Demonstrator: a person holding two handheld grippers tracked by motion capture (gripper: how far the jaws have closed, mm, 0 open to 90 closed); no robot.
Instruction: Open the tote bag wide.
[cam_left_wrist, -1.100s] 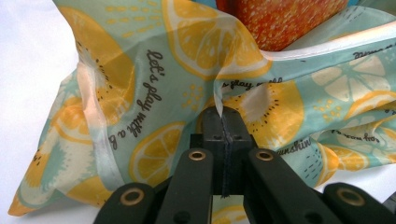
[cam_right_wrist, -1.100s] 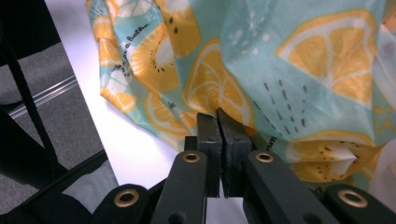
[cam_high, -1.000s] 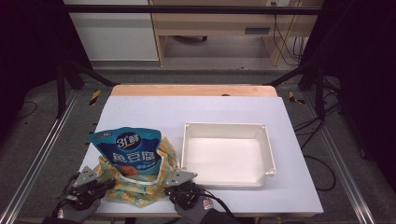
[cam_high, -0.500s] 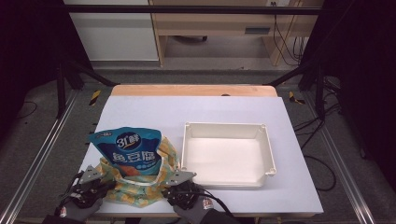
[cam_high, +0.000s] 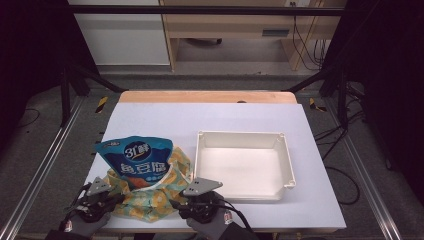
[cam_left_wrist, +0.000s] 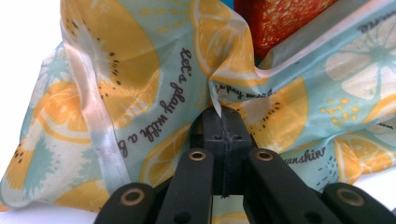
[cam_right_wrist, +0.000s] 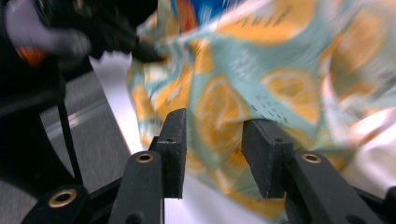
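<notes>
The lemon-print bag (cam_high: 150, 197) lies at the table's (cam_high: 240, 120) near left corner with a blue pouch (cam_high: 136, 159) standing in it, just left of the white tray (cam_high: 287, 165). The left gripper (cam_left_wrist: 223, 122) has its fingers (cam_left_wrist: 236, 135) closed on a fold of the bag, beside the words "Let's play with a". The right gripper (cam_right_wrist: 212, 156) has just been opening; its fingers (cam_right_wrist: 173, 149) stand apart before the bag, pressing nothing.

Far table half (cam_high: 210, 117) free; tray (cam_high: 242, 165) blocks right.
</notes>
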